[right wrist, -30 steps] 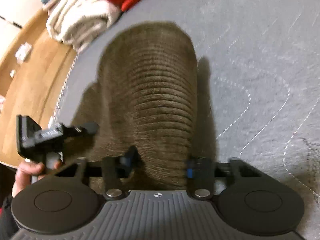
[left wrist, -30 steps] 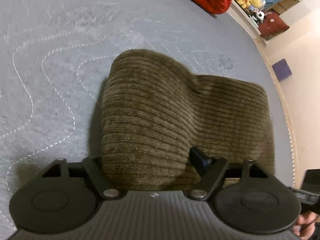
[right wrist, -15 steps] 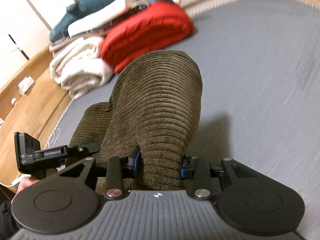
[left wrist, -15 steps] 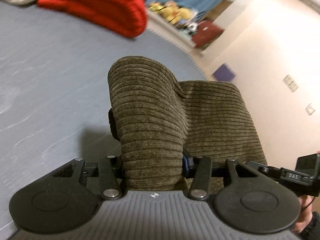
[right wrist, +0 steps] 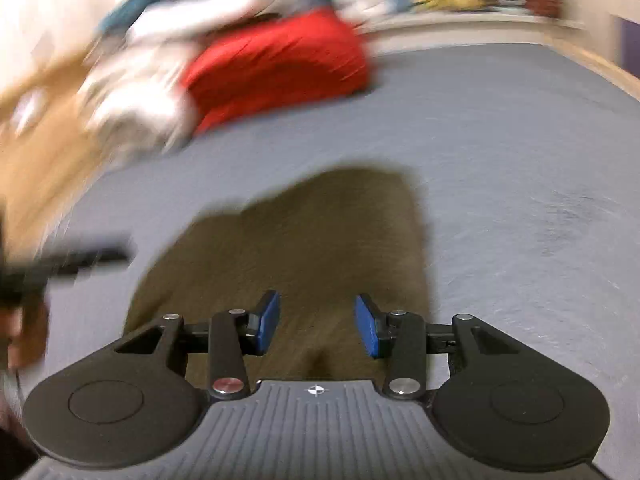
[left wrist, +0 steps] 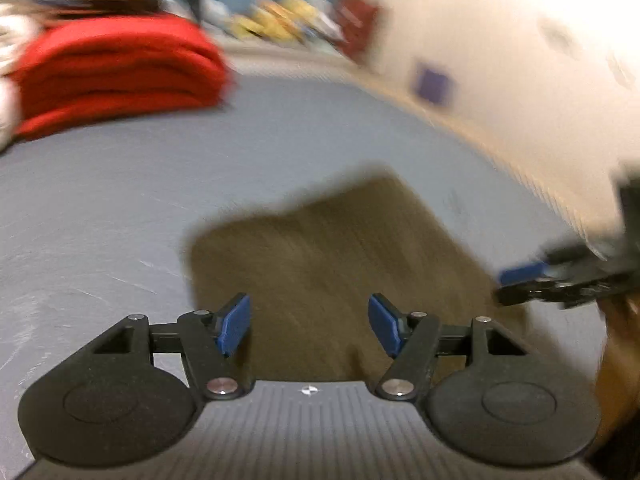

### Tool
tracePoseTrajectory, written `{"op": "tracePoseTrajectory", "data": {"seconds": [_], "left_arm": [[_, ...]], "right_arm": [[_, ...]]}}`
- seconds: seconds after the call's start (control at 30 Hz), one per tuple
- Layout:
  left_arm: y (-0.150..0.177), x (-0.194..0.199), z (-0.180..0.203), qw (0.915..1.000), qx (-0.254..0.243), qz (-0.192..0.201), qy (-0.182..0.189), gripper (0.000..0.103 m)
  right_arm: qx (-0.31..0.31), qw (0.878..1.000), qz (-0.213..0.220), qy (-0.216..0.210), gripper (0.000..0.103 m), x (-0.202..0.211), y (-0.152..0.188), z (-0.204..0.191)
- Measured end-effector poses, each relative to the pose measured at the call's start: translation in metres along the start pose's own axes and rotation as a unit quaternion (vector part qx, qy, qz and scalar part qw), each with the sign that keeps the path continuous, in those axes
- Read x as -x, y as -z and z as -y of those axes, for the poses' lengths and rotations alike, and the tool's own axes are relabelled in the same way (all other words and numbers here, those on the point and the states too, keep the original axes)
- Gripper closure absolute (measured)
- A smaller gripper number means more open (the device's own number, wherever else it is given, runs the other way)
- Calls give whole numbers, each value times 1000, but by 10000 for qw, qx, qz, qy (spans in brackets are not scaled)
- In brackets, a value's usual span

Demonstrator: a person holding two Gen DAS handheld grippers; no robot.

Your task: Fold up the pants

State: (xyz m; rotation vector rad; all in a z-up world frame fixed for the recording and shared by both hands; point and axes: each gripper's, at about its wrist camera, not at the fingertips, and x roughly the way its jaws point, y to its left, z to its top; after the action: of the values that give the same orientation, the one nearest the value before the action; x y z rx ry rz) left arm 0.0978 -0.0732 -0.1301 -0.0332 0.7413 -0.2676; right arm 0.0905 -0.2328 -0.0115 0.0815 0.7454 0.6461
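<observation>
Fold laid down; I judge the step in hand to be the let-go after the last fold. My left gripper (left wrist: 309, 326) has its jaws opening, blue pads clear of the cloth, nothing pinched between them. My right gripper (right wrist: 316, 328) is likewise opening, pads apart and bare. The pants (left wrist: 332, 264) lie flat on the grey bed cover (left wrist: 100, 208), below and ahead of both grippers, well apart from the red folded blanket (left wrist: 116, 76) at the far edge. Both views are motion-blurred. The cloth reads as a compact olive-brown block, roughly rectangular, ribbing smeared; one far corner looks uneven. Next move, as I judge it: check edges square, press or tidy that corner.
</observation>
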Motion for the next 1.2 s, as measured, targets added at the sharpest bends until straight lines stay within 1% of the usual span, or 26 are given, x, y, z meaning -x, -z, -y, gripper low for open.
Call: {"op": "tracePoseTrajectory", "data": {"seconds": [0.03, 0.07, 0.1, 0.13, 0.17, 0.2, 0.23, 0.27, 0.3, 0.33, 0.37, 0.4, 0.43, 0.5, 0.53, 0.6, 0.7, 0.8, 0.83, 0.9, 0.93, 0.97, 1.0, 1.07, 1.13, 1.2], "left_arm": [[12, -7, 7, 9983, -381, -421, -104, 43], [22, -15, 19, 9926, -909, -706, -390, 43], [32, -16, 30, 9840, -1467, -819, -587, 43], [34, -16, 39, 9789, -1737, -865, -641, 43], [31, -14, 39, 9792, -1672, -966, -620, 44], [26, -13, 34, 9824, -1449, -1028, -571, 47], [22, -10, 30, 9852, -1290, -979, -560, 51], [18, -7, 23, 9871, -1210, -864, -592, 51], [15, -2, 20, 9893, -1116, -676, -659, 51], [8, 0, 16, 9913, -982, -482, -732, 51], [1, 2, 9, 9932, -774, -276, -820, 51], [-3, 3, 4, 9941, -509, -57, -953, 51], [-8, 3, 0, 9933, -270, 122, -1114, 51], [-12, 3, -6, 9899, 56, 360, -1373, 51], [-24, -7, -7, 9890, 96, 404, -1419, 52], [-25, -13, -5, 9878, 72, 452, -1486, 54], [-29, -21, -2, 9876, 66, 477, -1495, 55], [-31, -27, -4, 9879, 16, 474, -1476, 55], [-31, -31, -6, 9885, 15, 432, -1449, 57], [-28, -29, -11, 9893, 71, 247, -1436, 60], [-25, -38, -16, 9889, 118, -34, -1484, 59], [-20, -50, -23, 9876, 241, -344, -1515, 59], [-15, -56, -32, 9876, 496, -400, -1435, 57], [-18, -57, -45, 9857, 959, -455, -1306, 54], [-22, -54, -51, 9833, 1263, -449, -1227, 55], [-26, -49, -48, 9831, 1254, -357, -1285, 56]], "right_arm": [[381, 9973, -620, 75, 61, -17, 11, -6], [734, 9931, -893, 210, 61, -26, 20, -11], [1203, 9875, -960, 340, 61, -31, 29, -18], [1492, 9833, -978, 363, 61, -31, 30, -25], [1496, 9828, -1014, 374, 61, -31, 27, -27], [1368, 9843, -1056, 370, 61, -28, 23, -25], [1234, 9864, -1044, 304, 62, -23, 19, -18], [1140, 9886, -961, 221, 62, -15, 17, -9], [1018, 9916, -768, 197, 62, -11, 8, -3], [883, 9943, -529, 264, 58, -7, 2, 0], [648, 9968, -221, 416, 54, -4, -8, 7], [358, 9977, 56, 573, 46, -3, -17, 14], [0, 9968, 324, 730, 42, -3, -26, 23], [-692, 9913, 684, 886, 43, -10, -41, 40], [-921, 9886, 792, 890, 43, -17, -48, 46], [-1037, 9857, 922, 958, 43, -33, -59, 50], [-895, 9842, 945, 1203, 43, -65, -74, 49], [-862, 9830, 665, 1478, 45, -97, -78, 49], [-828, 9823, 552, 1585, 45, -103, -75, 50], [-927, 9790, 425, 1767, 45, -116, -75, 55], [-1019, 9776, 414, 1795, 45, -123, -78, 54], [-1088, 9758, 421, 1849, 45, -128, -80, 55], [-1101, 9741, 438, 1928, 45, -133, -81, 55], [-1137, 9724, 443, 1988, 44, -142, -81, 54], [-1050, 9708, 470, 2106, 43, -144, -81, 51], [-1066, 9699, 469, 2141, 43, -144, -80, 50]]}}
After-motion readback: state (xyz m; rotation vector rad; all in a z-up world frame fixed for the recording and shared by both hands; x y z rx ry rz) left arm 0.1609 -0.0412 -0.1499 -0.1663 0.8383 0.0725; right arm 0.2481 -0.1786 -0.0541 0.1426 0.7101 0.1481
